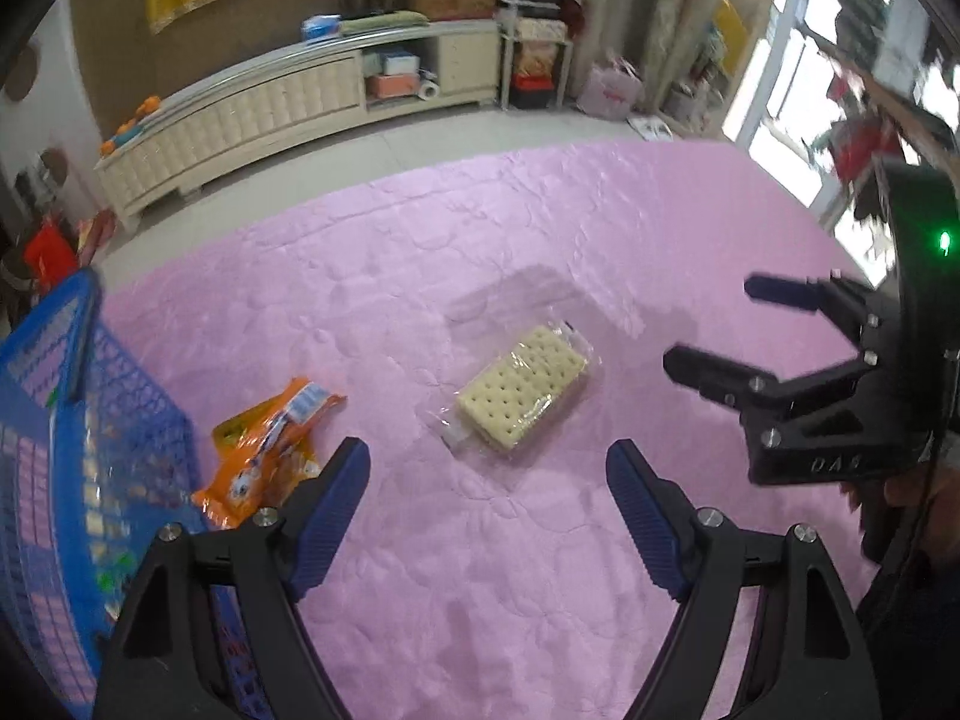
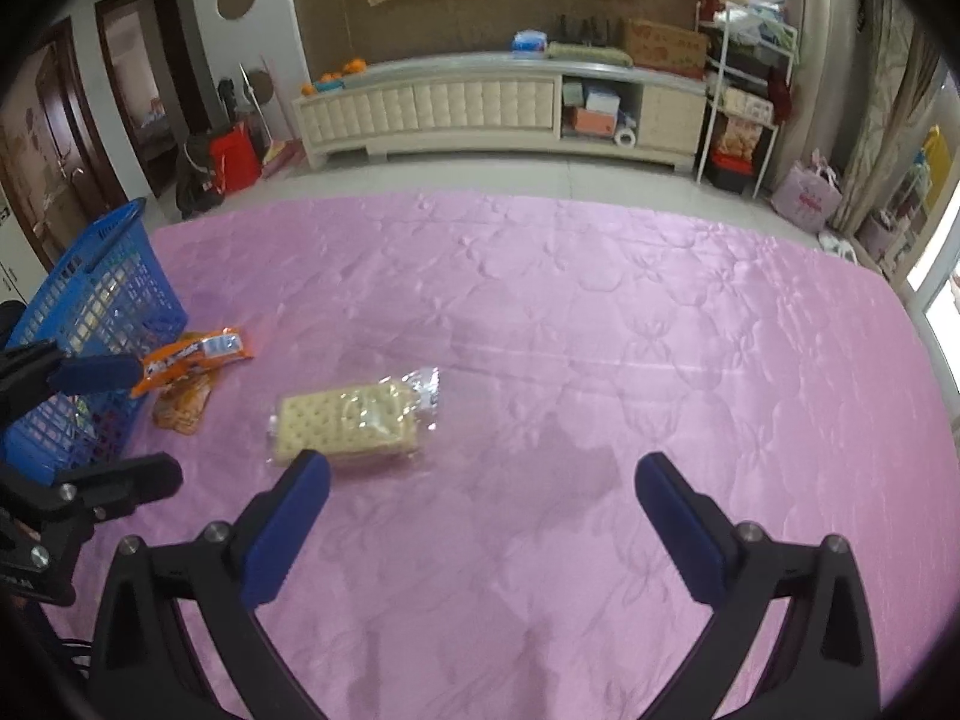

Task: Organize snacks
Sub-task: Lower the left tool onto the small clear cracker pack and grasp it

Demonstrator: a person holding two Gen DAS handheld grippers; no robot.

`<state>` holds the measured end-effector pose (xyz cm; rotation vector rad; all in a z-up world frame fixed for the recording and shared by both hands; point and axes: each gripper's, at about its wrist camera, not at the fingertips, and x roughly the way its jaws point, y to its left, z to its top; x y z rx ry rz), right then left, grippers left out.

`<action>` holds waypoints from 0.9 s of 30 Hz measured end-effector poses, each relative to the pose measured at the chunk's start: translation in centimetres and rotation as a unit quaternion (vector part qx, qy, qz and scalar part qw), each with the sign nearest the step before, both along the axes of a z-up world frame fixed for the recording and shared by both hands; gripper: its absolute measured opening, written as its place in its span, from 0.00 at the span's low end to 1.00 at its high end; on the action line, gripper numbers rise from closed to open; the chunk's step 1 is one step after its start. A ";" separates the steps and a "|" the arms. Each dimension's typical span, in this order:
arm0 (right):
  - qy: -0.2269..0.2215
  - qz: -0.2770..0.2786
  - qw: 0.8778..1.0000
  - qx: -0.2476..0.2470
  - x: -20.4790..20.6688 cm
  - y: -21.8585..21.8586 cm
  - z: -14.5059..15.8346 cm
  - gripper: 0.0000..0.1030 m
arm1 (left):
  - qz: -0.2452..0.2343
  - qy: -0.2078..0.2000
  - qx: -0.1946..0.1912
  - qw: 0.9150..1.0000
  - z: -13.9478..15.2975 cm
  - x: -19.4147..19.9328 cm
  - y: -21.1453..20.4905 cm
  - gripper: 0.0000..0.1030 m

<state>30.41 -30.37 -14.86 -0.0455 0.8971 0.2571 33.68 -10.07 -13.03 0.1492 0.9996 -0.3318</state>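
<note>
While two snacks lie loose on the pink quilted cover (image 2: 600,312), the sorting is judged unfinished. The clear-wrapped cracker pack (image 1: 521,391) sits flat near the middle of the cover, well apart from the blue basket (image 1: 66,438) at the left edge. The orange snack bag (image 1: 270,450) lies on the cover just beside the basket's mesh wall; whether it touches the wall cannot be told. Light-coloured shapes show through the basket mesh, possibly items already stowed, but too blurred to name. Left gripper (image 1: 487,468): jaws spread, nothing between them, hovering above the cover with the cracker pack just ahead and the orange bag off its left finger. Right gripper (image 2: 483,480): jaws spread wide, empty, its left fingertip overlapping the near edge of the cracker pack in the right wrist view; contact cannot be confirmed. Neither tool carries anything. Judgement: at least two pieces left to move, crackers and orange bag, presumably into the basket. The cracker pack looks the likelier next pick, as both tools face it.
</note>
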 end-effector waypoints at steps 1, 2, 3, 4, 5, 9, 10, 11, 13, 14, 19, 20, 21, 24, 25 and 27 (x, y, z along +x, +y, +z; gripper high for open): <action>0.011 0.000 1.000 0.000 0.4 -0.2 -0.4 1.00 | -0.015 -0.002 0.012 1.000 -0.1 0.1 -0.4 0.77; 0.022 0.002 1.000 0.000 0.6 -0.2 -0.7 1.00 | -0.029 -0.006 0.024 0.999 -0.1 0.2 -0.9 0.77; 0.026 0.006 1.000 -0.005 0.8 -0.2 -0.9 1.00 | -0.039 -0.006 0.031 0.999 -0.1 0.6 -1.1 0.77; 0.025 0.007 1.000 -0.013 1.0 -0.2 -0.9 1.00 | -0.047 -0.004 0.034 0.998 -0.2 1.0 -1.4 0.77; 0.025 0.006 0.999 -0.022 1.0 -0.3 -0.9 1.00 | -0.055 0.002 0.036 0.998 -0.3 1.4 -1.8 0.77; 0.025 -0.005 0.999 -0.033 1.1 -0.9 -0.4 1.00 | -0.080 0.021 0.057 0.995 -1.4 2.8 -2.8 0.77; 0.026 -0.008 0.999 -0.030 1.3 -1.0 -0.5 1.00 | -0.087 0.029 0.065 0.994 -1.7 3.2 -3.2 0.77; 0.031 -0.012 0.999 -0.027 1.4 -1.2 -0.6 1.00 | -0.091 0.038 0.069 0.993 -2.1 3.6 -3.5 0.77; 0.043 -0.013 0.999 -0.029 1.6 -1.4 -1.2 1.00 | -0.092 0.055 0.072 0.992 -2.6 4.5 -3.8 0.77; 0.046 -0.013 0.998 -0.033 1.7 -1.4 -1.4 1.00 | -0.095 0.061 0.074 0.991 -2.8 4.7 -4.0 0.77; 0.053 -0.027 0.998 -0.036 1.9 -2.2 -1.5 1.00 | -0.120 0.062 0.099 0.986 -3.9 5.8 -5.5 0.77; 0.055 -0.033 0.997 -0.032 1.9 -2.5 -1.5 1.00 | -0.124 0.067 0.100 0.985 -4.1 6.0 -5.7 0.77; 0.058 -0.038 0.997 -0.025 1.9 -2.8 -1.5 1.00 | -0.129 0.072 0.100 0.984 -4.4 6.2 -6.0 0.77; 0.070 -0.042 0.997 -0.010 2.1 -3.2 -1.7 1.00 | -0.142 0.078 0.103 0.981 -4.9 6.7 -6.6 0.77; 0.070 -0.043 0.997 -0.011 2.1 -3.2 -1.8 1.00 | -0.143 0.078 0.104 0.981 -5.0 6.8 -6.6 0.77; 0.070 -0.044 0.997 -0.012 2.1 -3.3 -1.7 1.00 | -0.138 0.074 0.105 0.982 -5.1 7.2 -6.7 0.77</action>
